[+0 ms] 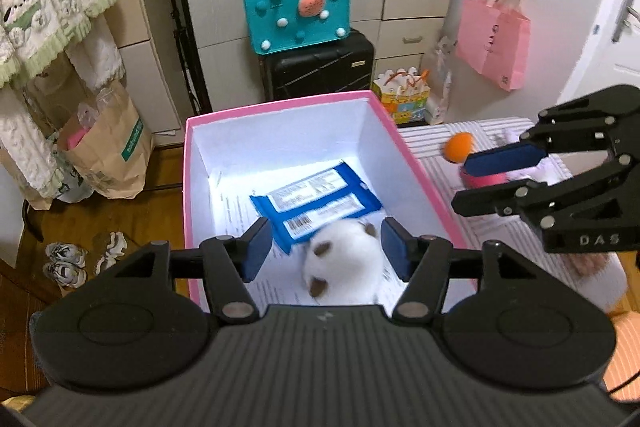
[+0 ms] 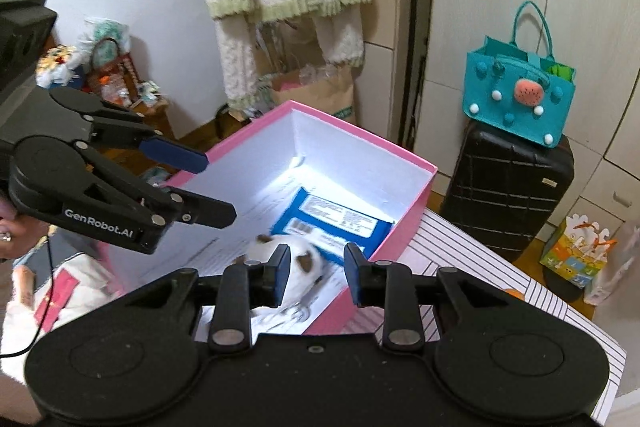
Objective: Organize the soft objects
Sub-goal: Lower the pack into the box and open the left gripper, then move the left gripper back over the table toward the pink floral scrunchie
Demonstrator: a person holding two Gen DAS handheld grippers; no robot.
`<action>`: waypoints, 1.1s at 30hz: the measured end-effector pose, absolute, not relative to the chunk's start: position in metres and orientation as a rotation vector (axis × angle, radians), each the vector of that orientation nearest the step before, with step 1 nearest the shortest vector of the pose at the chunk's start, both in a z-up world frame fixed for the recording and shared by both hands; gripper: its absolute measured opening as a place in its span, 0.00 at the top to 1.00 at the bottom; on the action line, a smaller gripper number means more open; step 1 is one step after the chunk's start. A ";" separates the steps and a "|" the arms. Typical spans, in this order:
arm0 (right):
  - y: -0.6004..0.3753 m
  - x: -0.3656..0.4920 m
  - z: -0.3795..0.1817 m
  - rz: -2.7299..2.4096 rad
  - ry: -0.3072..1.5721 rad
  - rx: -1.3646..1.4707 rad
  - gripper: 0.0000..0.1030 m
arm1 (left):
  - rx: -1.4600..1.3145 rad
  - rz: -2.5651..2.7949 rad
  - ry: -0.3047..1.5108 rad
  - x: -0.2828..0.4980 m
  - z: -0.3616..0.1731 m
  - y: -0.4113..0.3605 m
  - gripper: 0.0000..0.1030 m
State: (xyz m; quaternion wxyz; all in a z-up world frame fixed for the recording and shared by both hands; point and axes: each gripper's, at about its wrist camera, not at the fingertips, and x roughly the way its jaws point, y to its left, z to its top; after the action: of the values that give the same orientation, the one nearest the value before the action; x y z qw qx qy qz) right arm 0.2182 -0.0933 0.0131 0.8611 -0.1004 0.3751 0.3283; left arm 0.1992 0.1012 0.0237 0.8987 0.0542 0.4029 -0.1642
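Observation:
A pink box with a white inside [image 1: 416, 155] [image 2: 400, 227] stands on a striped cloth. In it lie two blue wipe packs [image 1: 316, 203] [image 2: 340, 223] and a white plush with brown spots [image 1: 344, 263] [image 2: 298, 259], blurred. My left gripper [image 1: 326, 247] [image 2: 208, 187] is open above the box, over the plush and not touching it. My right gripper [image 2: 318, 273] [image 1: 460, 183] is open and empty at the box's right rim. An orange ball [image 1: 460, 145] and a pink object [image 1: 486, 181] lie on the cloth beside the box.
A teal felt bag [image 1: 298, 11] [image 2: 520, 99] sits on a black suitcase [image 1: 320, 67] [image 2: 508, 195] behind the box. A pink paper bag [image 1: 494, 43] hangs at the right. A brown paper bag [image 1: 108, 147] and hanging fleece clothes [image 1: 52, 7] are at the left.

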 end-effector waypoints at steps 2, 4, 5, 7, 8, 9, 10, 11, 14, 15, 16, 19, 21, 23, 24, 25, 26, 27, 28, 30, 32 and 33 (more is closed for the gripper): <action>-0.098 0.204 0.020 0.706 0.771 -0.216 0.67 | 0.107 -0.357 0.840 0.186 0.028 0.097 0.38; -0.101 0.188 0.026 0.717 0.746 -0.252 0.67 | 0.113 -0.386 0.856 0.171 0.031 0.092 0.38; -0.102 0.180 0.029 0.722 0.730 -0.267 0.67 | 0.123 -0.404 0.861 0.163 0.032 0.088 0.38; -0.106 0.165 0.035 0.732 0.705 -0.291 0.66 | 0.137 -0.418 0.868 0.152 0.033 0.082 0.38; -0.108 0.157 0.038 0.739 0.695 -0.295 0.66 | 0.145 -0.423 0.871 0.147 0.034 0.079 0.37; -0.111 0.150 0.040 0.745 0.688 -0.296 0.65 | 0.153 -0.428 0.873 0.141 0.035 0.076 0.37; -0.113 0.145 0.042 0.749 0.682 -0.298 0.64 | 0.158 -0.434 0.874 0.135 0.036 0.074 0.35; -0.115 0.138 0.044 0.753 0.675 -0.304 0.62 | 0.164 -0.437 0.875 0.130 0.037 0.071 0.31; -0.119 0.119 0.048 0.762 0.662 -0.336 0.61 | 0.187 -0.444 0.868 0.114 0.039 0.063 0.29; -0.121 0.113 0.048 0.763 0.658 -0.350 0.61 | 0.198 -0.452 0.866 0.109 0.039 0.060 0.29; -0.123 0.108 0.049 0.763 0.654 -0.362 0.60 | 0.208 -0.460 0.863 0.104 0.039 0.057 0.28; -0.131 0.092 0.051 0.754 0.639 -0.381 0.58 | 0.233 -0.473 0.860 0.092 0.040 0.048 0.28; -0.139 0.083 0.052 0.750 0.632 -0.381 0.56 | 0.247 -0.482 0.857 0.085 0.039 0.042 0.27; -0.148 0.074 0.051 0.744 0.629 -0.377 0.54 | 0.260 -0.496 0.857 0.079 0.039 0.036 0.27; -0.152 0.071 0.050 0.740 0.630 -0.375 0.54 | 0.268 -0.507 0.859 0.076 0.038 0.031 0.27; -0.157 0.067 0.048 0.733 0.631 -0.370 0.53 | 0.274 -0.515 0.860 0.074 0.037 0.028 0.26; -0.162 0.064 0.046 0.727 0.633 -0.367 0.52 | 0.281 -0.524 0.861 0.072 0.035 0.024 0.26; -0.167 0.061 0.044 0.719 0.637 -0.362 0.51 | 0.291 -0.533 0.862 0.070 0.034 0.019 0.26; -0.172 0.057 0.041 0.710 0.640 -0.357 0.50 | 0.301 -0.542 0.863 0.068 0.032 0.015 0.25; -0.181 0.051 0.035 0.694 0.650 -0.351 0.48 | 0.316 -0.560 0.867 0.066 0.028 0.006 0.25; -0.193 0.046 0.027 0.677 0.663 -0.335 0.46 | 0.325 -0.579 0.875 0.066 0.024 -0.001 0.25; -0.198 0.043 0.024 0.671 0.670 -0.329 0.46 | 0.328 -0.589 0.882 0.066 0.022 -0.006 0.25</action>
State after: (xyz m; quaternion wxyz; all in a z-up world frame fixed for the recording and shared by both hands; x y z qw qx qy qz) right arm 0.0427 -0.1978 0.0239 0.8768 -0.1576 0.3210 0.3215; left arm 0.0658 -0.0056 0.0216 0.8499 0.1557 0.4186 -0.2795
